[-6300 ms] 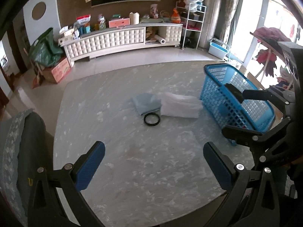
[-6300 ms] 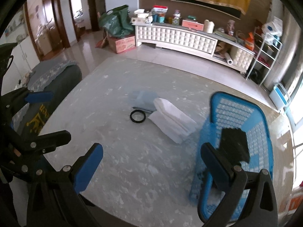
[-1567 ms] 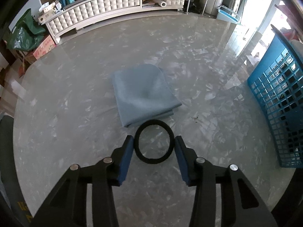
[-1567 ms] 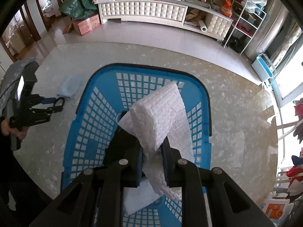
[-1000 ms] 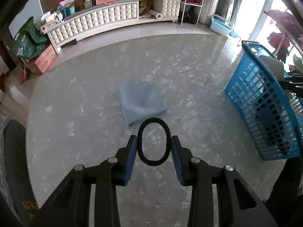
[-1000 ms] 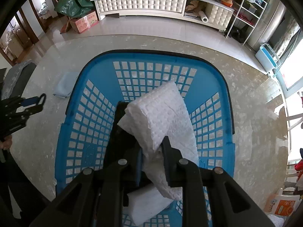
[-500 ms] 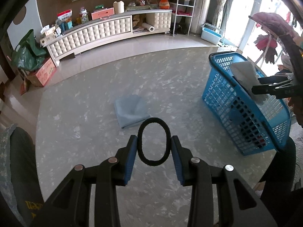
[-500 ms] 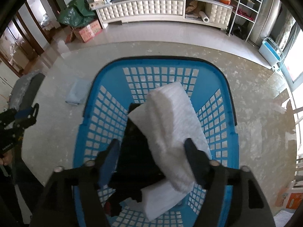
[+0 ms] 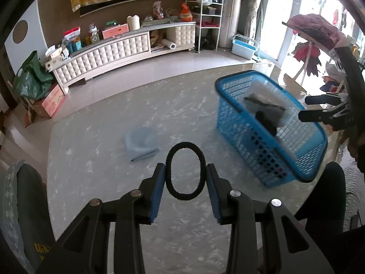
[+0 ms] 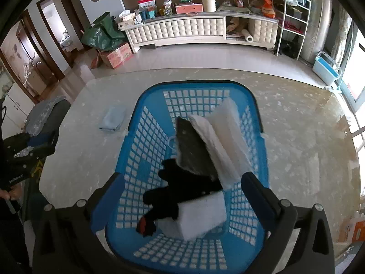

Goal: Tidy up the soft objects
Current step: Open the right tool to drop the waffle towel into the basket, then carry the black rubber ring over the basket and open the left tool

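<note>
A black elastic ring (image 9: 185, 147) is pinched upright between the blue pads of my left gripper (image 9: 185, 171), held above the marble table (image 9: 91, 159). A folded light-blue cloth (image 9: 141, 145) lies on the table beyond it, also seen as the cloth (image 10: 113, 117) in the right wrist view. My right gripper (image 10: 182, 182) hovers over the blue basket (image 10: 194, 84), its jaws opening wide with nothing pressed between the pads. The white towel (image 10: 225, 141) lies loose in the basket, beside a black glove (image 10: 182, 196) and a dark grey piece (image 10: 191, 150).
The basket (image 9: 269, 137) stands at the table's right side, near its edge. A dark chair back (image 9: 29, 194) sits at the left edge. A white sideboard (image 9: 109, 52), a green bag (image 9: 32, 80) and a metal rack (image 9: 205, 22) stand on the floor behind.
The right gripper opened and let go of the white towel, which dropped into the basket. The left gripper rose and pulled back from the table with the ring still pinched.
</note>
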